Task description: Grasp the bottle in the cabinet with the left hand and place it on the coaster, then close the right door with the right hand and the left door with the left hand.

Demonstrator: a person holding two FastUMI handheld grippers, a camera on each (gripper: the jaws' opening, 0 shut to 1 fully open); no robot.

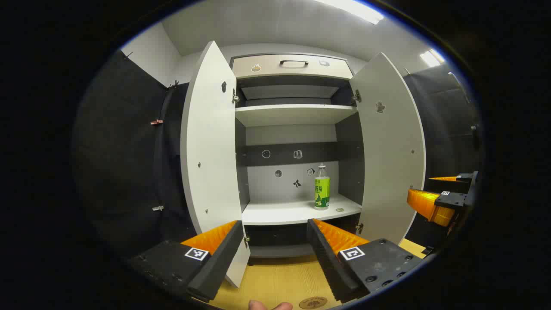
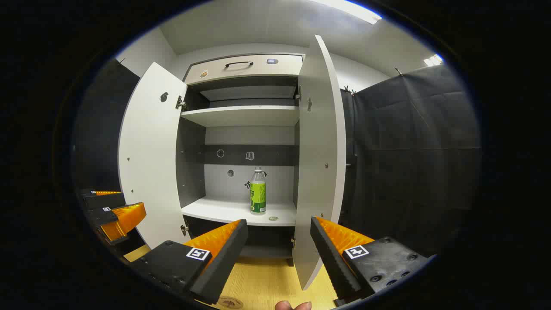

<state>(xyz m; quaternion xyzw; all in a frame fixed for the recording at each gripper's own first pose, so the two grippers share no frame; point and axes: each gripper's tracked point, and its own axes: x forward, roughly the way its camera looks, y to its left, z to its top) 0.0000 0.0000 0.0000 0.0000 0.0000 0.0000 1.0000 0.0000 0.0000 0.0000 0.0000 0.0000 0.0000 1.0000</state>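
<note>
Green-labelled clear plastic bottle (image 1: 321, 187) stands upright on the white lower cabinet shelf (image 1: 280, 213), centre-right of frame; my left gripper (image 1: 275, 243), jaws wide and empty, should advance straight, slightly rightward, and close around its label, staying upright

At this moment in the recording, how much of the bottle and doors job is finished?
Nothing looks done yet. The bottle stands upright on the cabinet shelf, untouched. The left gripper and right gripper are open, in front of the cabinet, holding nothing. Left to do: carry the bottle to the coaster on the wooden tabletop, then close the right door and the left door, both wide open.
</note>
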